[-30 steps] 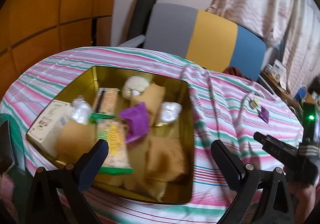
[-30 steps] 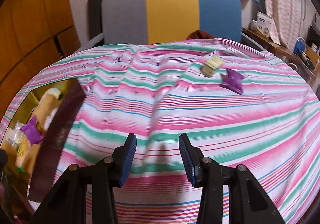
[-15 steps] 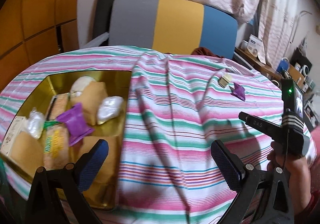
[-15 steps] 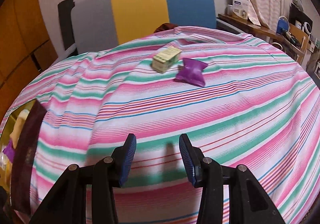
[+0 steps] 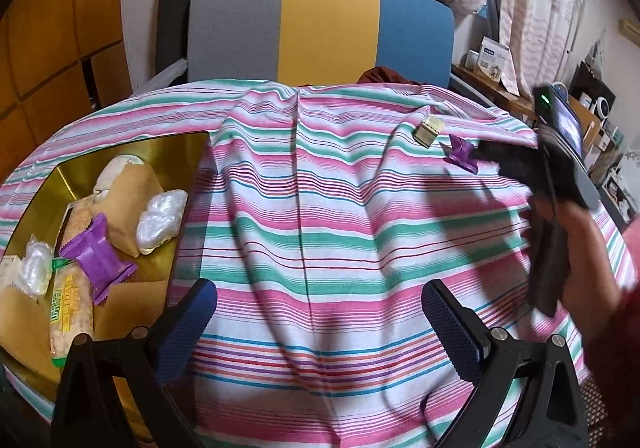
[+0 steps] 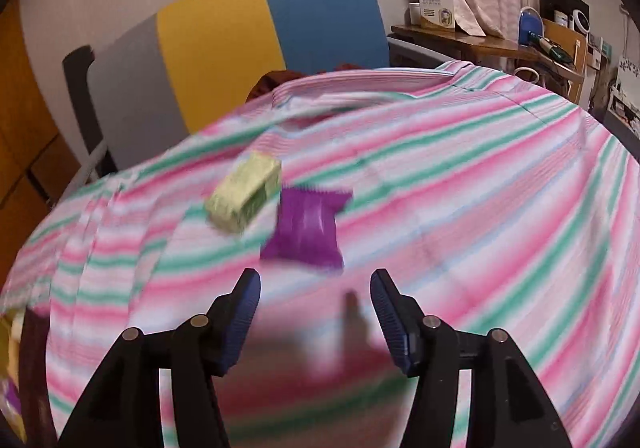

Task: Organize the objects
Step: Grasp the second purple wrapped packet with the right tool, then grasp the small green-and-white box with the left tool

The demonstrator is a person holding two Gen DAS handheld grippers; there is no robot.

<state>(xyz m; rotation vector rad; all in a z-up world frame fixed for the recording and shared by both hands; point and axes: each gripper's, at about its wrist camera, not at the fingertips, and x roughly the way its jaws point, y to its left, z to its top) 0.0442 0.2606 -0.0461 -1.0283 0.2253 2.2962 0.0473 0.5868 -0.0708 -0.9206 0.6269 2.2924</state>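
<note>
A purple snack packet (image 6: pixel 308 226) and a small pale green box (image 6: pixel 244 197) lie side by side on the striped tablecloth (image 6: pixel 460 188). My right gripper (image 6: pixel 315 298) is open and empty, just short of the purple packet. In the left wrist view the packet (image 5: pixel 462 153) and the box (image 5: pixel 428 129) lie far right, with the right gripper's body (image 5: pixel 556 184) close to them. My left gripper (image 5: pixel 318 308) is open and empty above the cloth. A gold tin (image 5: pixel 172 152) at left holds several wrapped snacks, among them another purple packet (image 5: pixel 96 258).
A grey, yellow and blue chair back (image 5: pixel 320 28) stands behind the table. A wooden shelf (image 6: pixel 480 42) with boxes and small items is at the right. The cloth has a raised fold (image 5: pixel 300 168) down its middle.
My right gripper has moved forward to the purple packet and the green box and has opened wider. My left gripper has swung right, away from the gold tin.
</note>
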